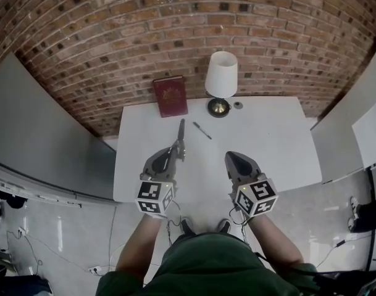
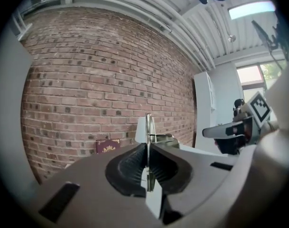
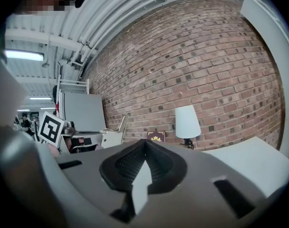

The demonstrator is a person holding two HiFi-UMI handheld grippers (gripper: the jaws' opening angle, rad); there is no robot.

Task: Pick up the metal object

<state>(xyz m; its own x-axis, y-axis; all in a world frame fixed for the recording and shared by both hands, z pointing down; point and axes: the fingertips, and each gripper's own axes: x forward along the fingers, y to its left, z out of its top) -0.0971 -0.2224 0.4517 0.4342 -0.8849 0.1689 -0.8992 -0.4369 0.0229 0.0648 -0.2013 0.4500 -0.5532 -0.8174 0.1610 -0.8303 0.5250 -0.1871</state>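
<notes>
The metal object is a long, thin, flat piece, held lifted above the white table, pointing toward the brick wall. My left gripper is shut on its near end. In the left gripper view the metal object stands edge-on between the pressed pads of that gripper. My right gripper hovers beside it over the table's near edge, shut with nothing between its jaws; its pads meet in the right gripper view. The left gripper and the metal object also show there at left.
A dark red book leans at the table's far edge by the brick wall. A white-shaded lamp stands to its right, a small round thing beside its base. A pen lies mid-table. Grey panels flank the table.
</notes>
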